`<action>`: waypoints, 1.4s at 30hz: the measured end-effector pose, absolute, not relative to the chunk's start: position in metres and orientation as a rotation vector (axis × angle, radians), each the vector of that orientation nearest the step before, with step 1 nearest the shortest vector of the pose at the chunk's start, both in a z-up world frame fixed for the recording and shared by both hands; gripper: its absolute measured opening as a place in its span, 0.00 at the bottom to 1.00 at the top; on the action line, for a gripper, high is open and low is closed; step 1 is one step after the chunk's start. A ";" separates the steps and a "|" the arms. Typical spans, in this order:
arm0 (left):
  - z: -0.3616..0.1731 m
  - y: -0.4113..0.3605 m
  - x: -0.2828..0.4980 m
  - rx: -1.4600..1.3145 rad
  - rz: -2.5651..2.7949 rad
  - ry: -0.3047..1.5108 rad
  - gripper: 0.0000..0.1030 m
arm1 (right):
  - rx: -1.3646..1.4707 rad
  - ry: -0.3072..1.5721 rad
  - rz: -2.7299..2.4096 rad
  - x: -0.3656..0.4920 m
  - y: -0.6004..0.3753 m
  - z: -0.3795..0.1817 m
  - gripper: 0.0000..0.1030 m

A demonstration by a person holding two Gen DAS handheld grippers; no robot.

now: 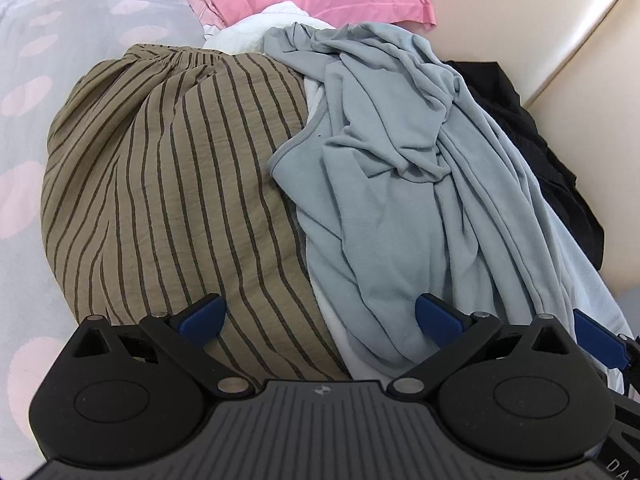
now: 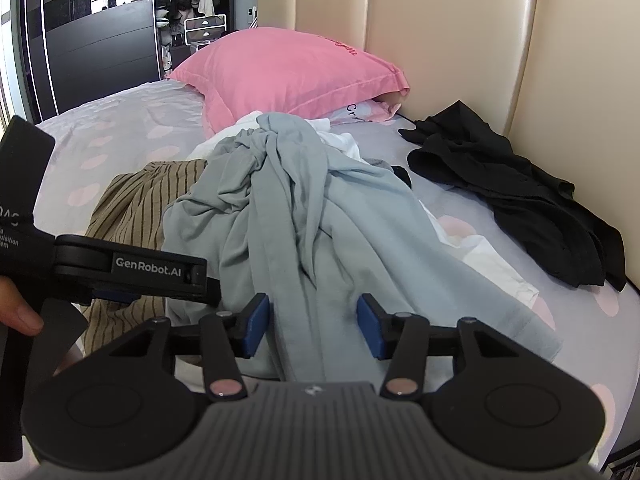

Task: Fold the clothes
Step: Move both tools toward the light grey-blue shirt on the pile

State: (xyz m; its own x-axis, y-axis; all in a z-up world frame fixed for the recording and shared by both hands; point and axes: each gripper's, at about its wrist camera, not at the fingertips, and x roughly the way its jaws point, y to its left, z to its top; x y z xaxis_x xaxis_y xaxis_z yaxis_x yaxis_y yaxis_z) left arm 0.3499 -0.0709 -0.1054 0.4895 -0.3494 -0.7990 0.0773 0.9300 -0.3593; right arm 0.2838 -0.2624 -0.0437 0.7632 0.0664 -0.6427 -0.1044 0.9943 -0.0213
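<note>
My left claw (image 1: 320, 316) gaping, empty | right claw (image 2: 314, 326) half-open astride crumpled pale-blue cotton garment (image 2: 296, 216), grip unclear | garment's length runs toward headboard.

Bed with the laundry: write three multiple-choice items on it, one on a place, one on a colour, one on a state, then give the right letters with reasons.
1. Where does the black garment lie?
A. on the pink pillow
B. by the headboard, apart from the pile
C. under the striped garment

2. What colour is the garment between the right gripper's fingers?
A. light blue
B. red
C. yellow

3. How does the left gripper stand?
A. clamped on the pillow
B. shut with nothing in it
C. open wide over the clothes

Answers:
1 B, it lies against the cream headboard, with bare sheet between it and the pile.
2 A, the light blue garment runs between the right gripper's blue pads.
3 C, its pads stand far apart above the striped garment and the blue one.
</note>
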 end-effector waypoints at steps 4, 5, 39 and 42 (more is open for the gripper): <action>-0.107 -0.071 0.349 -0.272 -0.281 0.998 1.00 | -0.054 0.694 0.098 0.284 -0.261 -0.045 0.56; -0.106 -0.074 0.352 -0.252 -0.284 0.989 1.00 | -0.055 0.692 0.099 0.284 -0.261 -0.045 0.57; 0.013 -0.032 0.311 -0.150 -0.279 0.797 0.02 | -0.046 0.432 0.108 0.238 -0.251 0.036 0.02; 0.022 -0.021 0.300 -0.170 -0.304 0.825 0.02 | -0.031 0.411 0.122 0.224 -0.243 0.051 0.02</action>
